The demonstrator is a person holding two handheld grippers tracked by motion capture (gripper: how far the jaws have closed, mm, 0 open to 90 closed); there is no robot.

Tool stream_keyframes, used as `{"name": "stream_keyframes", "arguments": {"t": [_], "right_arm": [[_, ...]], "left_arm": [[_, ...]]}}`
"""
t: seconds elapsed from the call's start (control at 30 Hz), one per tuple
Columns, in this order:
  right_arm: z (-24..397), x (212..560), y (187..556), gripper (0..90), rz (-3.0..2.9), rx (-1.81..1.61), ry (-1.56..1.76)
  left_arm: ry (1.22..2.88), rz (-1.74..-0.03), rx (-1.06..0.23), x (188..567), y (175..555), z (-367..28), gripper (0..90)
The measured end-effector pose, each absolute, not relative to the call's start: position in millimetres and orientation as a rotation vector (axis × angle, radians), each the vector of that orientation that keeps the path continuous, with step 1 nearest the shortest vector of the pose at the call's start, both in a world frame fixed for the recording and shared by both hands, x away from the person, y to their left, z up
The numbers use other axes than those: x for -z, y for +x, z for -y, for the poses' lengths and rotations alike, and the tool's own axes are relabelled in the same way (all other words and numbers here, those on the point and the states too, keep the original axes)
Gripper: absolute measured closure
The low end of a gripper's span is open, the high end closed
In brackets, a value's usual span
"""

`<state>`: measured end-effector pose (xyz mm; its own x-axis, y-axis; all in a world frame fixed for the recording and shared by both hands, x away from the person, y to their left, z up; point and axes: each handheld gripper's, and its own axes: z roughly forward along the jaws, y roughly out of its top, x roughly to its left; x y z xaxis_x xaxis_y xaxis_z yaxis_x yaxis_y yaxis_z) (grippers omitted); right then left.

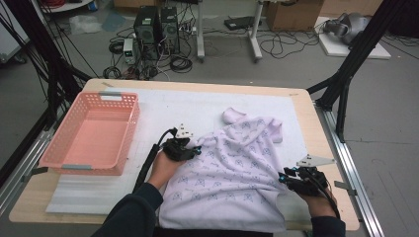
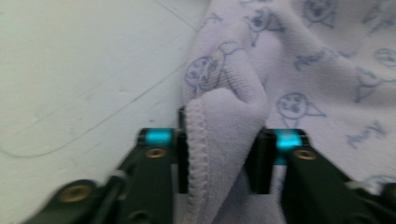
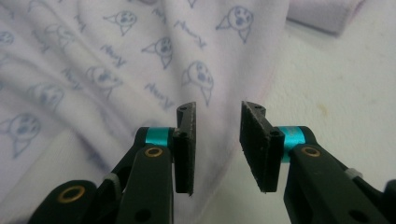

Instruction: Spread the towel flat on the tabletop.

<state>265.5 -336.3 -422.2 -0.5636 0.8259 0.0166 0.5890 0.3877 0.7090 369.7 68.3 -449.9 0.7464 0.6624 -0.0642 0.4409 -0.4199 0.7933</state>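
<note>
A: What sits at the left of the tabletop (image 1: 29,197)?

B: A pink basket (image 1: 91,132) with open lattice walls, near the left edge, on a white foam sheet (image 1: 163,106) that covers most of the wood.

A: And moving right?

B: The left gripper (image 1: 197,149) lies near the middle, held in a person's left hand (image 1: 165,165). In the left gripper view its fingers (image 2: 183,154) are clamped on a folded, stitched edge of a pale lilac shirt (image 1: 232,173) printed with small cat faces.

A: Where is the shirt?

B: Spread rumpled across the middle and right of the sheet, reaching down to the near edge, one sleeve pointing toward the far edge.

A: And the far right?

B: The right gripper (image 1: 282,177) is near the right front corner, at the shirt's right side. Its fingers (image 3: 186,144) stand apart, the cloth lying beyond them with nothing pinched.
</note>
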Motion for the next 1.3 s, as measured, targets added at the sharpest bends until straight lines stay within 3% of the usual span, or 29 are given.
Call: {"name": "stream_keyframes", "arguments": {"t": [0.1,0.7,0.9,1.0,1.03,1.13,1.23,1.3], "right_arm": [[330,425,276,64.3,-2.302,-0.984,1.231],[297,424,308,57.5,-2.263,-1.03,1.205],[276,422,326,48.6,-2.254,-1.103,1.21],[261,424,336,49.1,-2.27,-1.087,1.188],[257,426,339,50.7,-2.277,-1.07,1.185],[249,434,344,67.5,-2.337,-1.026,1.197],[250,438,343,86.1,-2.4,-0.98,1.161],[256,435,339,86.8,-2.421,-0.981,1.15]], "left_arm": [[2.105,-0.825,-0.324,447,366,-72,81.1],[2.061,-0.899,-0.323,437,314,-153,81.3],[2.081,-0.871,-0.309,437,298,-162,81.3],[2.073,-0.866,-0.307,438,293,-163,81.0],[2.071,-0.867,-0.305,438,292,-164,80.8],[2.045,-0.884,-0.304,438,293,-165,75.5],[1.993,-0.925,-0.304,438,295,-168,56.4],[1.96,-0.94,-0.306,436,297,-170,50.1]]}}
